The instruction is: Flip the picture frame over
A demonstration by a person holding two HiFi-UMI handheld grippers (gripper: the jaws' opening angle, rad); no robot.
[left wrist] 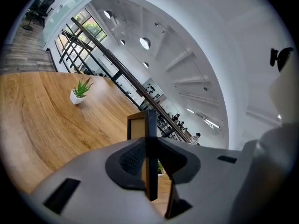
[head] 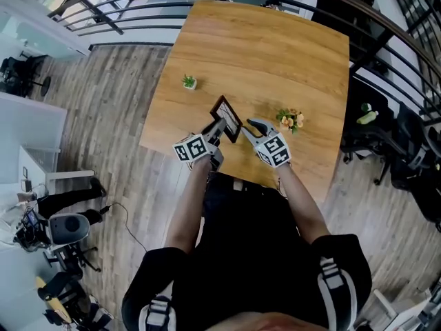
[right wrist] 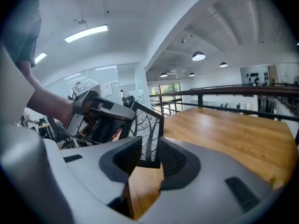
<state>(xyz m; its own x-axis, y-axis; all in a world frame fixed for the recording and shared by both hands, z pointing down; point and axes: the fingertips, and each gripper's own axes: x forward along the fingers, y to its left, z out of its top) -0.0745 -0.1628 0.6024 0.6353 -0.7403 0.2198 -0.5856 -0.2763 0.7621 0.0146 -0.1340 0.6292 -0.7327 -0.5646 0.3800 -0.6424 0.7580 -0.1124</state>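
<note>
Table (head: 275, 54), left jaws clamp frame (left wrist: 150, 129), right apart

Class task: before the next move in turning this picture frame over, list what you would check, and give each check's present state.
1. Grip: the left hand-held gripper is shut on the picture frame, edge between its pads: ok.
2. Frame raised on edge, no longer lying flat: ok.
3. The right hand-held gripper is open, with its pads off the frame: ok.
4. The flowers and potted plant stand apart from the frame: ok.
5. Frame's lower edge resting on the table: cannot tell.
</note>
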